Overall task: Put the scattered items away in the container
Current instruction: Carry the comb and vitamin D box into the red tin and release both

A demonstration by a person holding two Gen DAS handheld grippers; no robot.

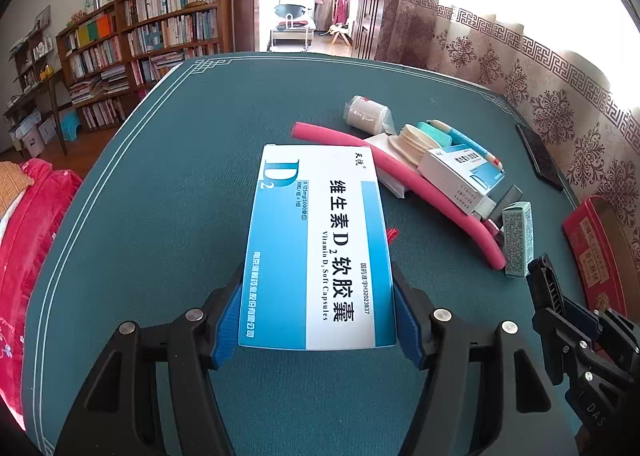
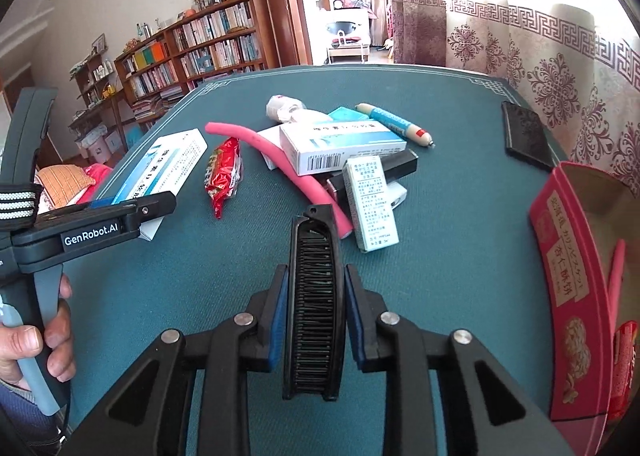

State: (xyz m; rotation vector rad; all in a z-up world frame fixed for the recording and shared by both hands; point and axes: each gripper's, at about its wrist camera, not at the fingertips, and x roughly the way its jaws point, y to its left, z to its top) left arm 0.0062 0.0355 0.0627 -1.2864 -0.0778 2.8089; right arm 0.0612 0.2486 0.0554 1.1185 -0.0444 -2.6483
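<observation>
Scattered boxes (image 2: 342, 146) and a pink foam tube (image 2: 280, 166) lie mid-worktop (image 2: 140, 296) on teal cloth; we see a bookshelf (image 2: 192, 52) beyond. Our left gripper (image 1: 318, 320) clamps the vitamin box (image 1: 316, 248); right gripper (image 2: 316, 320) clamps a black comb (image 2: 314, 304) near the red container (image 2: 568, 296).

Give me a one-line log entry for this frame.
left gripper: holds vitamin box | right gripper: holds black comb | red box: open

Black left gripper (image 2: 120, 212), "GenRobot.AI" marking, blue pads (image 1: 228, 320), silver screws.
</observation>
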